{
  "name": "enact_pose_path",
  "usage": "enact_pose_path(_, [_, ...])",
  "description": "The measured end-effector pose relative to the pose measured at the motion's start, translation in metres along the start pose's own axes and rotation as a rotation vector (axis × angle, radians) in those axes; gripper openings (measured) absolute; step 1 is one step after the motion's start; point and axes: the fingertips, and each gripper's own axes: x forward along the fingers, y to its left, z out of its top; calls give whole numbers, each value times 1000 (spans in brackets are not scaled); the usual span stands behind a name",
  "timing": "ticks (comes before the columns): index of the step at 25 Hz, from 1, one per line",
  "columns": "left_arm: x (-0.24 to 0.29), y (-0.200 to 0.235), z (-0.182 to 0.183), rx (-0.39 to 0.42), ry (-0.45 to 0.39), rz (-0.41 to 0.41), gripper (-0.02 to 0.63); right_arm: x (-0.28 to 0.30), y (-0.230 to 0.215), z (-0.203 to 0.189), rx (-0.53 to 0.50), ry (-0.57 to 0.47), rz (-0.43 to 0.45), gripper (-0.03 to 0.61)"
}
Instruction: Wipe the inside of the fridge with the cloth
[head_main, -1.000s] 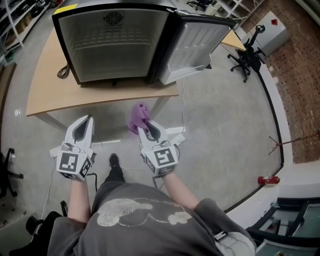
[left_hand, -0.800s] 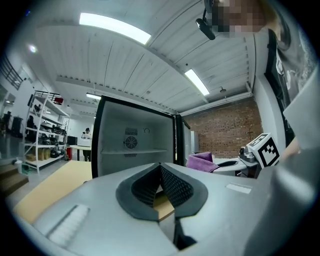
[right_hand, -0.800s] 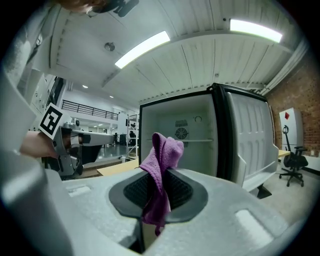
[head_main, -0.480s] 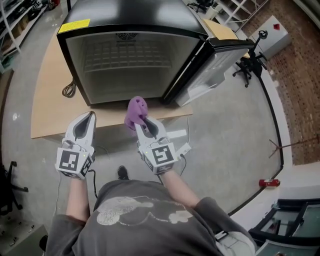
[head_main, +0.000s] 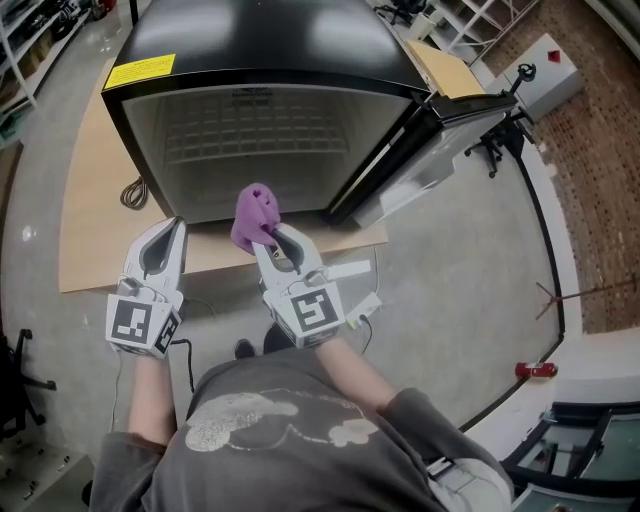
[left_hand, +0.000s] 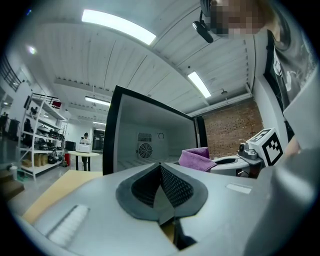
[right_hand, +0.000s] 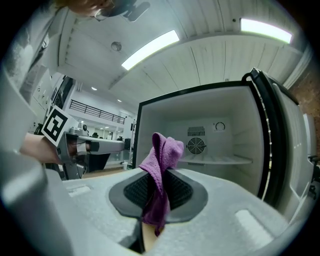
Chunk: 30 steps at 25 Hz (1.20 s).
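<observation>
- The purple cloth (head_main: 252, 212) is pinched in the right tool (head_main: 268, 236), whose jaws are closed on its middle. In the right gripper view the cloth (right_hand: 162, 165) fills the slit between the dark pads of that tool (right_hand: 159, 192).
- The left tool (head_main: 172, 230) sits at the lower left of the head view, beside the right one. Its own view shows the jaws of the left tool (left_hand: 161, 187) pressed together with nothing between them.
- The fridge (head_main: 260, 130) stands on the table (head_main: 90, 200) in the upper middle of the frame. Its door (head_main: 440, 140) is swung out to the right and its opening faces the person.
- Judged from this, the cloth is picked up and brought in front of the opening, and the door is already open. The wiping itself looks not yet begun: the cloth is short of the front edge and touches no inner wall, floor or wire shelf (right_hand: 215, 160).
- All the inner surfaces look left to do.
- The cloth's long axis runs along the jaws. Its bunched, folded-over end sticks out past the tips toward the fridge opening, up-frame in the head view. A short tail hangs back between the pads.
</observation>
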Motion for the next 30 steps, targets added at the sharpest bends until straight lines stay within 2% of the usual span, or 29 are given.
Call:
enact_pose_path(6, [18, 12, 9, 29, -4, 85, 17, 29, -5, 24, -41, -63, 96, 40])
enact_pose_path(12, [38, 23, 31, 75, -13, 190, 18, 61, -12, 52, -22, -89, 207, 40])
enact_pose_path(16, [45, 33, 36, 85, -3, 260, 17, 82, -14, 74, -6, -122, 247, 40])
enact_pose_path(23, [53, 50, 44, 103, 2, 323, 17, 123, -25, 90, 43, -129, 228, 40])
enact_pose_path(30, [45, 61, 43, 67, -11, 292, 17, 161, -22, 97, 35, -112, 185, 41])
